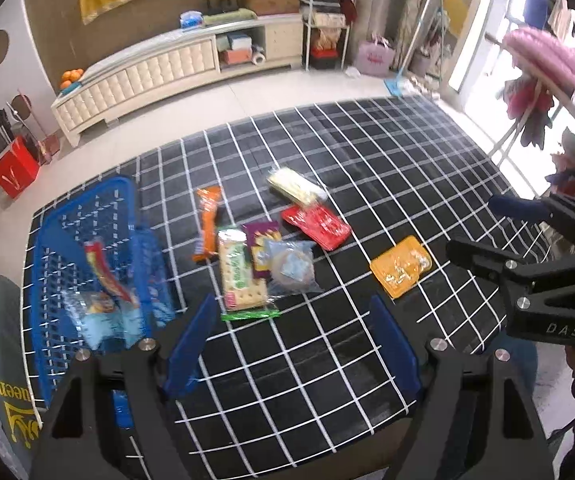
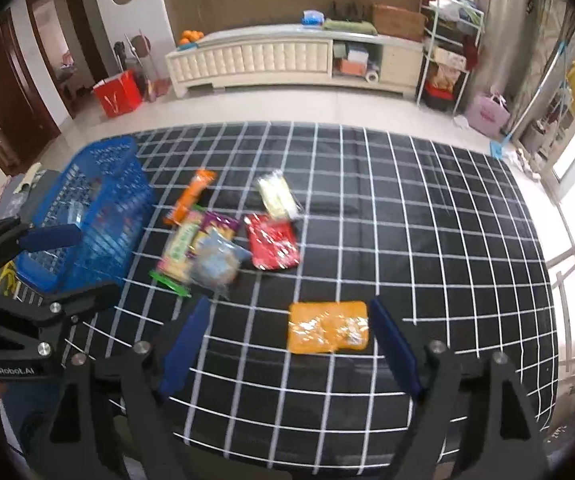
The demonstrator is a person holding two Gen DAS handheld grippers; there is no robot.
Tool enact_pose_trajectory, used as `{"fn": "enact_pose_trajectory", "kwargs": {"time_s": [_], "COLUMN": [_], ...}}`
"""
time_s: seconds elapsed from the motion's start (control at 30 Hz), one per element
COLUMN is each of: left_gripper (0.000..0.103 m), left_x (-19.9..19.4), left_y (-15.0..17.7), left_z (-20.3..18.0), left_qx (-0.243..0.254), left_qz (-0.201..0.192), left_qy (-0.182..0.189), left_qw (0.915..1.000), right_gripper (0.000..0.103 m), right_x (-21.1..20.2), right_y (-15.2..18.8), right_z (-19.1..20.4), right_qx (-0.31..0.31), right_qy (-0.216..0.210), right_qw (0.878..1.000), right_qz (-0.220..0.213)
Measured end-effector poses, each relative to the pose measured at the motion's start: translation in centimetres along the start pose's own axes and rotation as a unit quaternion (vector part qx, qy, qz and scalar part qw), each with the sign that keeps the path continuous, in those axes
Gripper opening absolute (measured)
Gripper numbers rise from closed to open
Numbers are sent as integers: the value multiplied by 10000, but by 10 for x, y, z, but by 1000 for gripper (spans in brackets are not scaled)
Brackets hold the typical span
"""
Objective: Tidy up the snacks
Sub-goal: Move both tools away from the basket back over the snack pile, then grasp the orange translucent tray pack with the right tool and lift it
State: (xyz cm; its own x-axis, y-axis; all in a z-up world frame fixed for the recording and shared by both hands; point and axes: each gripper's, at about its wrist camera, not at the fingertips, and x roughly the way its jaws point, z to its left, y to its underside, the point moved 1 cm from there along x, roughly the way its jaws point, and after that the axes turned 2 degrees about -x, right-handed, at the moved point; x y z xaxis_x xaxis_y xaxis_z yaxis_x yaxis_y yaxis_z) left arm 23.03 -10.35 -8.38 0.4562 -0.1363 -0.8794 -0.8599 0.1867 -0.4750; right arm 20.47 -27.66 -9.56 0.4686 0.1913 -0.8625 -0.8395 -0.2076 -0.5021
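Several snack packs lie on a black checked tablecloth [image 1: 327, 360]: an orange bar [image 1: 207, 224], a green cracker pack [image 1: 239, 272], a purple pack [image 1: 263, 240], a clear bag [image 1: 291, 266], a red pouch [image 1: 315, 226], a pale yellow pack [image 1: 293, 186] and an orange-yellow pack [image 1: 401, 266]. A blue basket [image 1: 87, 248] at the left holds a few snacks. My left gripper [image 1: 291, 344] hovers open just short of the cracker pack. My right gripper [image 2: 289, 340] is open above the cloth, the orange-yellow pack [image 2: 327, 326] lying between its fingers, untouched.
Beyond the table's far edge are a tiled floor, a long cream cabinet [image 2: 287, 60], a red bag [image 2: 117, 92] and a metal shelf rack [image 2: 447, 60]. A drying rack with clothes [image 1: 547, 80] stands at the right. A printed bag [image 1: 3, 380] sits beside the basket.
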Motion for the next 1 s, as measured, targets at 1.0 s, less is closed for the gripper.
{"fn": "enact_pose_trajectory", "kwargs": {"time_s": [1.0], "left_gripper": [78], "left_x": [134], "left_y": [51], "left_z": [-70], "left_qx": [209], "left_qz": [241], "left_qy": [290], "left_qw": [9991], "right_gripper": [91], "right_x": [131], "right_y": [47], "right_z": [-34], "right_qx": [-3554], "right_qy": [-1161], "right_qw": [9259], "right_qz": [542]}}
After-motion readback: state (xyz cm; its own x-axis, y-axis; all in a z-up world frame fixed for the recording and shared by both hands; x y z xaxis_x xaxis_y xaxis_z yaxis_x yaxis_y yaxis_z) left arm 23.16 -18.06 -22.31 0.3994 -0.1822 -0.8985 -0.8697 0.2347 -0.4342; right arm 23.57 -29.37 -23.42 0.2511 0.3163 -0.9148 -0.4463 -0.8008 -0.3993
